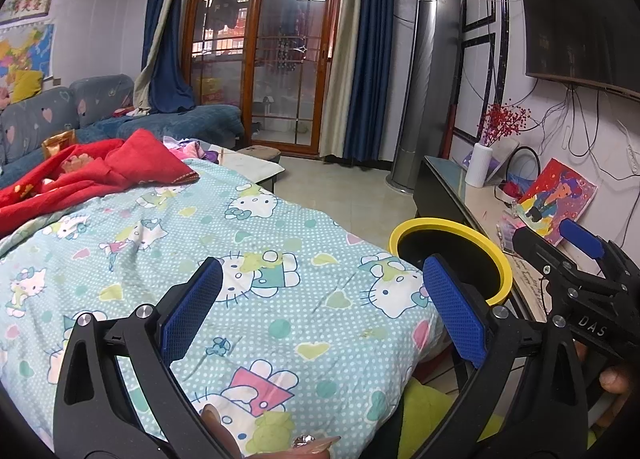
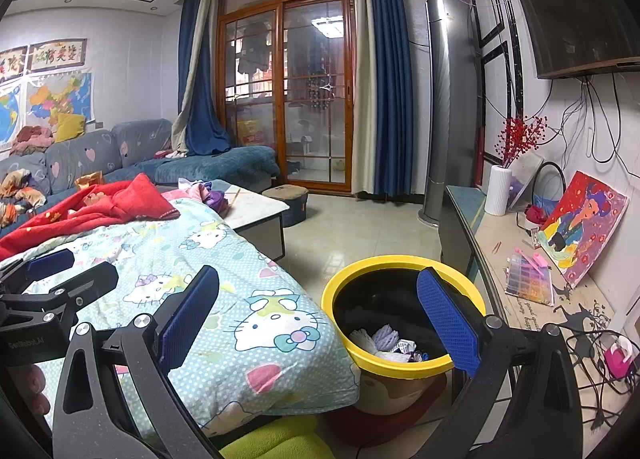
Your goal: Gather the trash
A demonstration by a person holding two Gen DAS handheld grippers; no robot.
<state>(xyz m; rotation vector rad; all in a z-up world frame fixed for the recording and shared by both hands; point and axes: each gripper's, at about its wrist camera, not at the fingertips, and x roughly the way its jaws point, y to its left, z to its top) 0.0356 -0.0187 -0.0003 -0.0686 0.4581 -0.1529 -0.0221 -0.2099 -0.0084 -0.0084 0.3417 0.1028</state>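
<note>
A yellow-rimmed trash bin (image 2: pixel 404 363) with a black liner stands on the floor between the covered table and the TV cabinet. It holds white foam nets and wrappers (image 2: pixel 386 341). The bin also shows in the left wrist view (image 1: pixel 498 259). My right gripper (image 2: pixel 320 319) is open and empty, above the bin's near left side. My left gripper (image 1: pixel 324 311) is open and empty over the Hello Kitty cloth (image 1: pixel 240 259). The right gripper's body shows at the right of the left wrist view (image 1: pixel 580 271); the left gripper's body shows at the left of the right wrist view (image 2: pixel 52 291).
A red blanket (image 2: pixel 100 207) and clothes lie at the cloth's far end. A blue sofa (image 2: pixel 120 155) is behind. The TV cabinet (image 2: pixel 520 259) on the right holds a painting, a white vase and cables. A green cushion (image 2: pixel 276 439) is below.
</note>
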